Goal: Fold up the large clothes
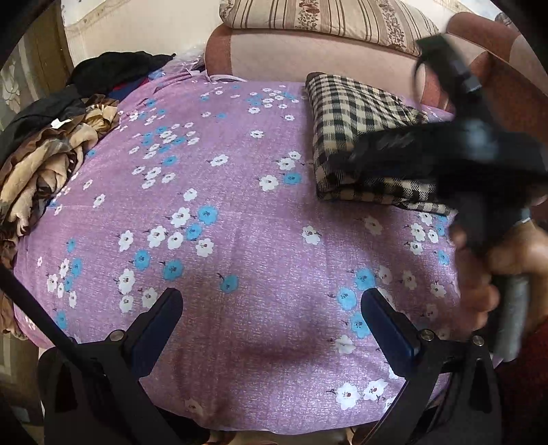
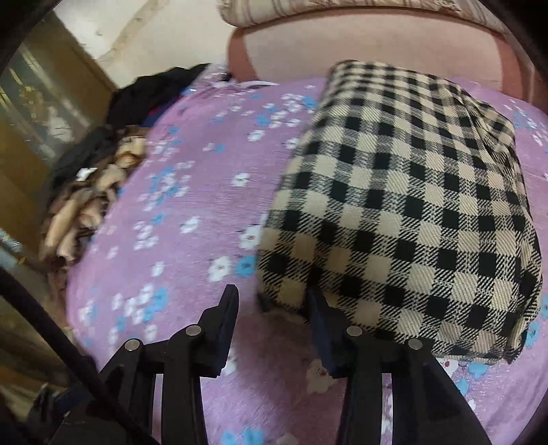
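A folded black-and-beige checked garment (image 1: pixel 356 126) lies on the purple flowered bedsheet (image 1: pixel 239 219) at the far right. It fills the right of the right wrist view (image 2: pixel 404 202). My left gripper (image 1: pixel 270 301) is open and empty above the bare sheet. My right gripper (image 2: pixel 274 297) is open at the garment's near left corner, its right finger (image 2: pixel 316 308) touching the edge. The right gripper shows blurred over the garment in the left wrist view (image 1: pixel 387 154).
A pile of crumpled brown, beige and black clothes (image 1: pixel 51 150) lies along the bed's left edge, also in the right wrist view (image 2: pixel 89 191). A pink headboard (image 1: pixel 308 54) with a striped cushion (image 1: pixel 325 17) stands behind. A wooden door (image 2: pixel 44 113) is at left.
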Available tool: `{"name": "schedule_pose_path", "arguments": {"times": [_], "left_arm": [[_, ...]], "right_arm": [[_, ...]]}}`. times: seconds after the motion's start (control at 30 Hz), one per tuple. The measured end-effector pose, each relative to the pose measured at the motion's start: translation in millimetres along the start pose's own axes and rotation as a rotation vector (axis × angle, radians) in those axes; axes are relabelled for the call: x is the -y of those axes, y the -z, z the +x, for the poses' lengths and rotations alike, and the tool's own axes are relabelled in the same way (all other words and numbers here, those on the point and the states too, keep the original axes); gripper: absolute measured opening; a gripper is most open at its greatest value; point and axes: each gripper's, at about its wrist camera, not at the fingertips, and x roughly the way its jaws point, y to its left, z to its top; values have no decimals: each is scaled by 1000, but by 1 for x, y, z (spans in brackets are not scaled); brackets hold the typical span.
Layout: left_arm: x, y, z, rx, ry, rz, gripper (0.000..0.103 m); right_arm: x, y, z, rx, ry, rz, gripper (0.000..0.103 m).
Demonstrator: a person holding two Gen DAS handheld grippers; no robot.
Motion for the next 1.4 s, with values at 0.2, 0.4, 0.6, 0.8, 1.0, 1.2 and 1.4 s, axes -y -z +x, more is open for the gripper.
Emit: {"name": "schedule_pose_path", "arguments": {"times": [0.2, 0.4, 0.6, 0.8, 1.0, 1.2, 1.4], "left_arm": [[3, -1, 1, -3, 1, 14, 103], [0, -2, -5, 21, -5, 1, 103], [9, 0, -16, 45, 2, 31, 103], [17, 4, -31, 73, 8, 46, 103], [24, 10, -44, 93, -1, 72, 103], [25, 12, -48, 97, -14, 72, 103], [27, 13, -45, 88, -16, 78, 103]], "right_arm": [[42, -25, -42, 119, -18, 96, 46], [108, -20, -50, 100, 245, 222, 46], [69, 28, -101, 170, 430, 73, 66], [30, 85, -123, 221, 572, -38, 70], [7, 116, -112, 267, 664, -110, 72], [7, 121, -112, 271, 672, -83, 73], [10, 125, -111, 273, 696, -63, 74]]}}
